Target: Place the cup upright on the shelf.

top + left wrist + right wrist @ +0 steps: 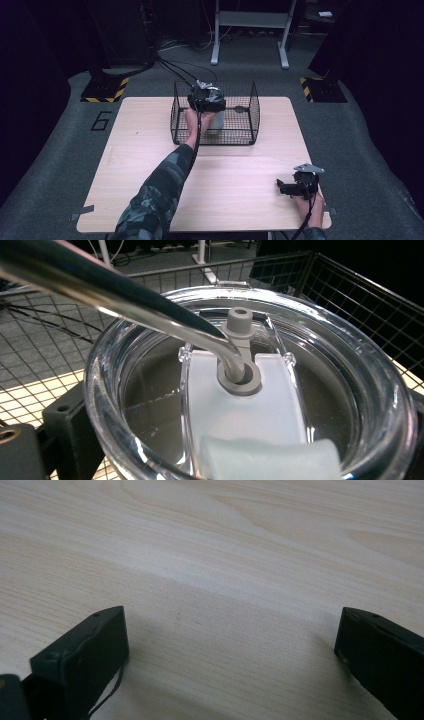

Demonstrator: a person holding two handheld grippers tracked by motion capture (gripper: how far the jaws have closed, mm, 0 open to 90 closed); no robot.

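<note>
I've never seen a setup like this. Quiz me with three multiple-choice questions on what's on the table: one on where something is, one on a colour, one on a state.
1. Where is the tumbler?
A. inside the wire basket
B. on the bare table beside the right gripper
C. on the floor

2. What colour is the wire basket?
A. white
B. black
C. red

3. How do the right gripper's jaws stand?
A. shut on a straw
B. shut on nothing
C. open, nothing between them

Answers:
1 A, the high view shows the tumbler within the mesh walls, under the left gripper.
2 B, its mesh is black.
3 C, the right gripper view shows bare table between wide-apart jaws.
</note>
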